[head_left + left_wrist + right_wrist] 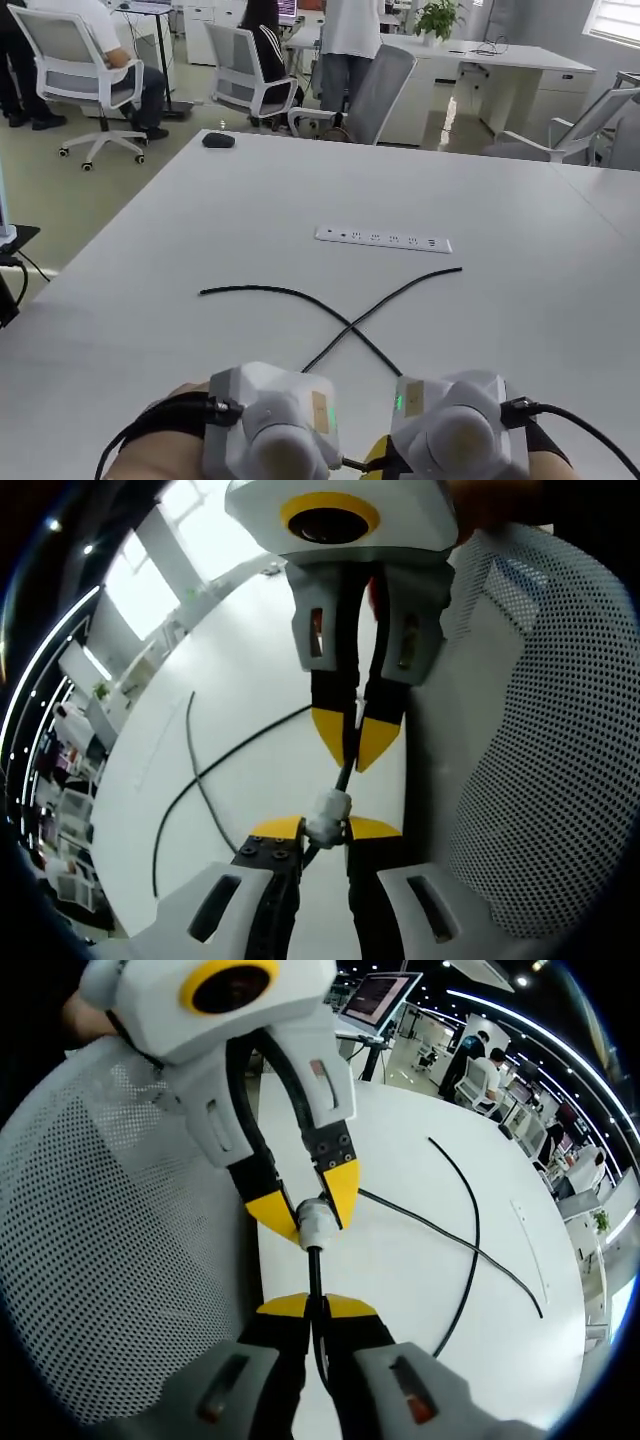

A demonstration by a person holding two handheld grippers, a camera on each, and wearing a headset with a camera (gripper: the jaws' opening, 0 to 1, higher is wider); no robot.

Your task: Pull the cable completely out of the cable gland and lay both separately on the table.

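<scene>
Table (520,300), white and smooth, lies under everything. At its near edge my right gripper (312,1306) is clamped on the cable (314,1265), thin, black, limp and rubbery, just beside the gland (325,813), a small, light, hard white plastic fitting pinched in my left gripper (323,829); gripping close should prevent slipping.

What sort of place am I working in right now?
Probably an open-plan office: wheeled office chairs, white desks behind, and a power strip on the white table.
</scene>
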